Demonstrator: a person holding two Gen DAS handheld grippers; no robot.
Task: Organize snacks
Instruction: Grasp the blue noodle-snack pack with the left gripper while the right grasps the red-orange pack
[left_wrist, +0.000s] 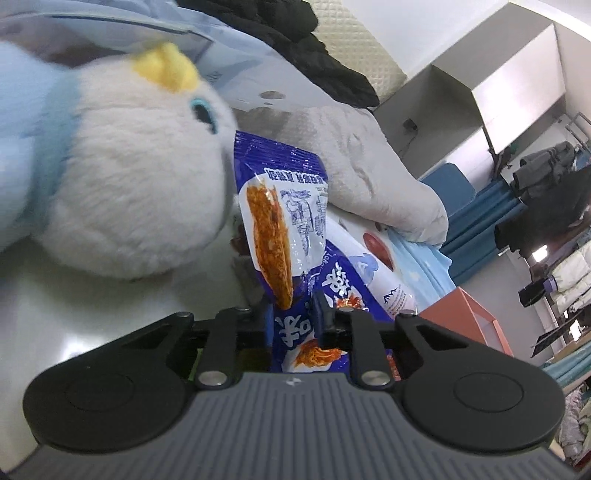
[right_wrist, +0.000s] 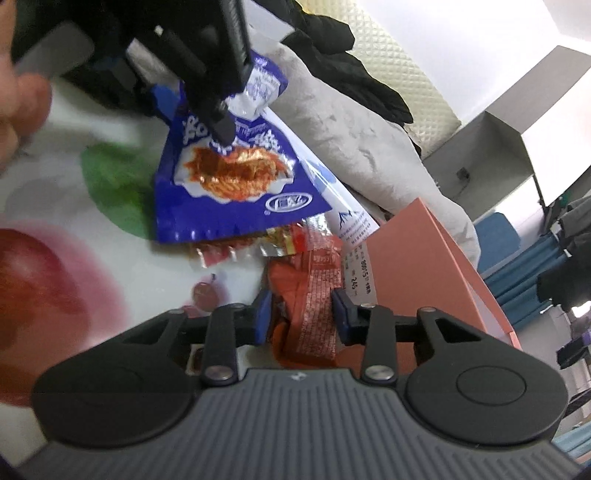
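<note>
My left gripper (left_wrist: 291, 315) is shut on a blue snack packet (left_wrist: 280, 206) printed with orange strips, and the packet stands up between the pads beside a plush toy. The right wrist view shows that same left gripper (right_wrist: 221, 127) reaching down from the top and pinching the blue packet (right_wrist: 236, 184) near its upper edge. My right gripper (right_wrist: 303, 314) is shut on a crumpled red-orange snack packet (right_wrist: 314, 295), which fills the gap between the blue pads. More red foil packets (right_wrist: 295, 240) lie under the blue one.
A white and blue plush bird (left_wrist: 122, 177) crowds the left. A grey-white cloth bundle (left_wrist: 369, 177) and a black garment (right_wrist: 351, 66) lie behind. An orange box (right_wrist: 424, 266) stands at the right. The tablecloth (right_wrist: 37, 277) is fruit-printed. A hand (right_wrist: 18, 99) shows at far left.
</note>
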